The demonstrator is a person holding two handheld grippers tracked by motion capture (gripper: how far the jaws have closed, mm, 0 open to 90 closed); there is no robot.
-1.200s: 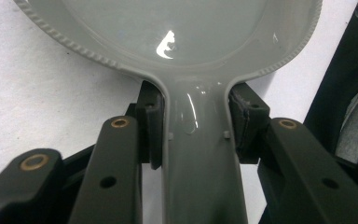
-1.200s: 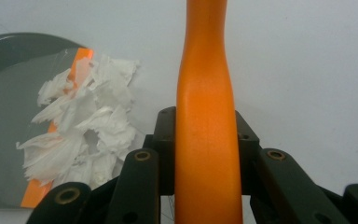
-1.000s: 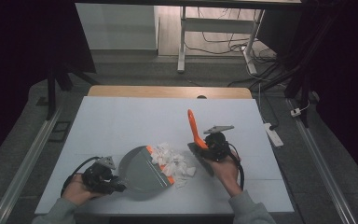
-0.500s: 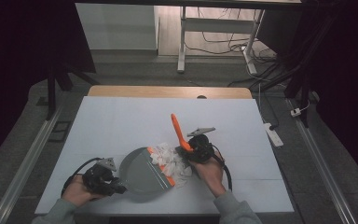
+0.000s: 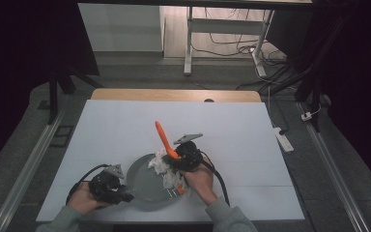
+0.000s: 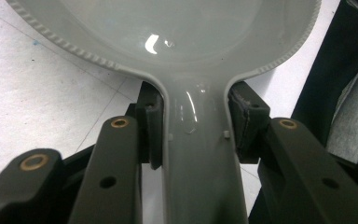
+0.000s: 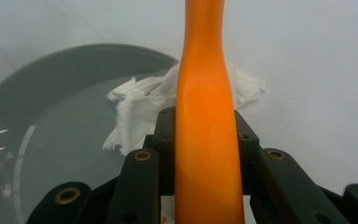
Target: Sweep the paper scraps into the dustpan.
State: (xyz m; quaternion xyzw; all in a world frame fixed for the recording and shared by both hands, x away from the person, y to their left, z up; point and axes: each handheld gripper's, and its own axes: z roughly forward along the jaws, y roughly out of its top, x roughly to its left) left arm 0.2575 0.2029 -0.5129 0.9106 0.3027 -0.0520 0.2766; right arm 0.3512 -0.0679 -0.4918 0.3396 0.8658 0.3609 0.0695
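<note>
Table [image 5: 125,121] far half open; dustpan [image 5: 147,186], tissue [image 5: 162,162] crowd near edge.

Grey dustpan [image 5: 147,186] — orange brush handle [image 5: 163,137] — white crumpled paper [image 5: 160,163], white table [image 5: 116,125].

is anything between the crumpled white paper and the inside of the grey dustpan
Nothing visible blocks it. The crumpled white paper already lies across the rim of the grey plastic dustpan, pushed by the orange-handled brush in the right gripper. The left gripper clamps the dustpan's handle.
</note>
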